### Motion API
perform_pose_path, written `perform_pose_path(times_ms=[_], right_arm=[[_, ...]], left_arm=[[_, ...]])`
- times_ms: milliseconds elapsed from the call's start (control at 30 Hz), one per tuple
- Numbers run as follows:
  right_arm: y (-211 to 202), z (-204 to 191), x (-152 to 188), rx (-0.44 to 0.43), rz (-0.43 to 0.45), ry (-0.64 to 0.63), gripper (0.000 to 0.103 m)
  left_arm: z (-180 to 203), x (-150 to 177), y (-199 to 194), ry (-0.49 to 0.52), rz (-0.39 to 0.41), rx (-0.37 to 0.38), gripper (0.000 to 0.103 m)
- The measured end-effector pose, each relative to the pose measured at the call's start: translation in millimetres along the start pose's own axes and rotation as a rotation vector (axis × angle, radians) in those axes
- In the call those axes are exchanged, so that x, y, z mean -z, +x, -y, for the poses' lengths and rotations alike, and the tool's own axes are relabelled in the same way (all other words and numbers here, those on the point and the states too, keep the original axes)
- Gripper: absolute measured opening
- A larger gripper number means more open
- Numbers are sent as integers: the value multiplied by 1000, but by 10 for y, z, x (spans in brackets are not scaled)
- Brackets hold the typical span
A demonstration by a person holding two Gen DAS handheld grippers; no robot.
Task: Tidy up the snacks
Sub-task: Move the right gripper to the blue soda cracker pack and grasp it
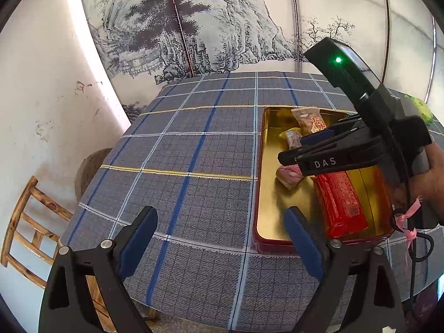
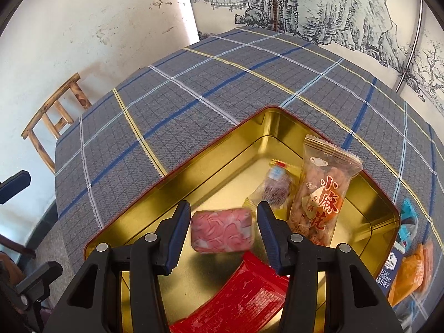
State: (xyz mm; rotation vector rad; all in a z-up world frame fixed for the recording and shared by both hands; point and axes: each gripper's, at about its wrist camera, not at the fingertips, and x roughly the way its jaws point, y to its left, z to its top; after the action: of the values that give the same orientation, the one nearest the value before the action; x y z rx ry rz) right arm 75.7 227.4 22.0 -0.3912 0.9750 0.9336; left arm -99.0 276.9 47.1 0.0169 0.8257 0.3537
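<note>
Checked grey-blue cloth covers the surface (image 1: 194, 144), and a wide gold-lined metal tin with a dark red rim (image 2: 222, 149) sits on it with the snacks inside.

Over the tin, the right gripper (image 2: 223, 229) has its blue-padded fingers (image 2: 180, 230) parted to either side of a small pink-patterned wrapped packet (image 2: 222, 230). A visible gap shows on both sides, so the pads are not pressing on it; the packet looks blurred and may be dropping or just freed above the tin floor. The left gripper (image 1: 219, 238) hangs over bare cloth just beside the tin's near left corner, its fingers (image 1: 138, 238) spread wide with nothing between them.

The pink packet appears light and slightly soft, with a slick film wrap, so I judge a gentle pinch across its short sides would hold it best. Next to it lie a long red foil-wrapped bar (image 2: 238, 297), stiff-looking and best taken mid-length, a clear crinkly bag of brown twists with red lettering (image 2: 322, 194), probably brittle, and a small clear-wrapped sweet (image 2: 274, 186).

Outside the tin's right wall, more packets wait on the cloth: an orange sachet (image 2: 410, 272) and a teal one (image 2: 410, 216). Beyond stand a wooden chair (image 2: 52, 119), a scuffed white wall (image 2: 97, 22) and an ink landscape screen (image 1: 194, 27).
</note>
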Motion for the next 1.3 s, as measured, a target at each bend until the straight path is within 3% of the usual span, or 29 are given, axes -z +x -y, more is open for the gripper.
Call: perform_pose_path(times_ms=[500, 767, 1033, 1300], right_arm=[[-220, 18, 46, -37, 100, 26, 51], [-487, 74, 238, -67, 188, 70, 54], [-822, 233, 707, -66, 270, 158, 60], [-1228, 648, 1532, 87, 295, 246, 66]], left_arm=[[-7, -1, 10, 0, -20, -8, 92], [-3, 6, 17, 5, -26, -10, 92], [59, 28, -25, 31, -25, -18, 93], [188, -7, -114, 63, -7, -10, 93]])
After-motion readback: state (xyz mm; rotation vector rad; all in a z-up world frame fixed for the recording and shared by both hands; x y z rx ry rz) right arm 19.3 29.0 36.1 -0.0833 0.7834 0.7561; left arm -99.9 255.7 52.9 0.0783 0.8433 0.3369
